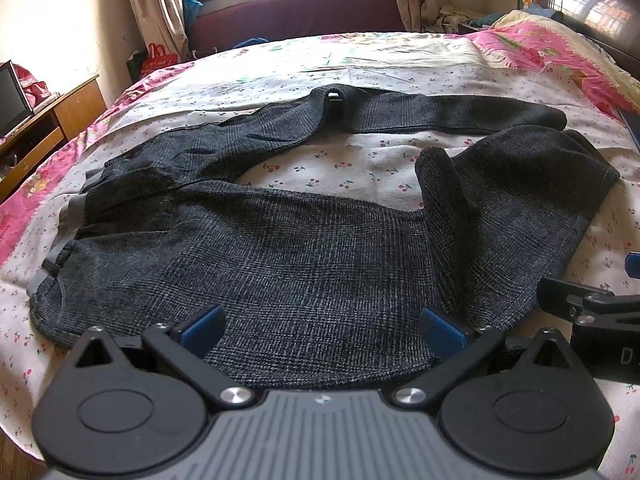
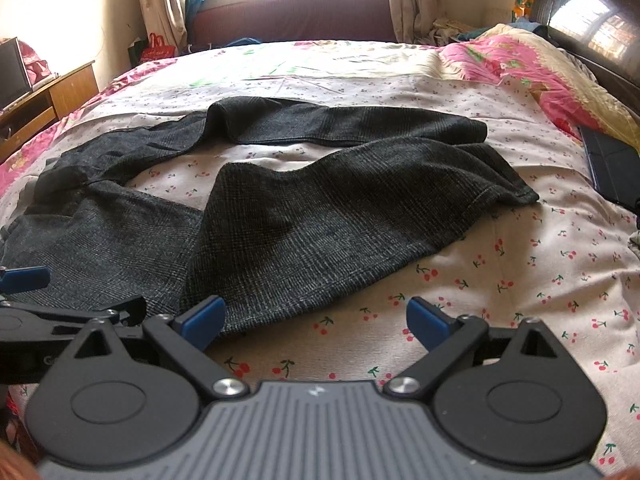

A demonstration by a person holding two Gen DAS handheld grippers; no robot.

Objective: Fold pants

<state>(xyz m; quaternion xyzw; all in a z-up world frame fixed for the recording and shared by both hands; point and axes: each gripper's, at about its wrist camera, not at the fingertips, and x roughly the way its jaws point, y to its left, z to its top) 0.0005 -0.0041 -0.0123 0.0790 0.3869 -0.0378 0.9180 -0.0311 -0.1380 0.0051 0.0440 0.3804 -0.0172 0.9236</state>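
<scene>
Dark grey checked pants [image 1: 280, 248] lie spread on the bed, waistband to the left, the two legs splayed apart. The near leg bends back on itself at the right [image 2: 320, 220]; the far leg runs along the back [image 2: 352, 124]. My left gripper [image 1: 324, 330] is open and empty, just above the near leg's front edge. My right gripper [image 2: 316, 322] is open and empty, to the right of the left one, its left finger at the edge of the folded leg. The right gripper also shows at the right edge of the left wrist view [image 1: 592, 304].
The bed has a white cherry-print sheet [image 2: 500, 280]. A pink quilt [image 2: 520, 64] is bunched at the far right by a dark headboard [image 2: 592, 12]. A dark flat case [image 2: 612, 164] lies on the right. A wooden desk [image 1: 48, 120] stands left of the bed.
</scene>
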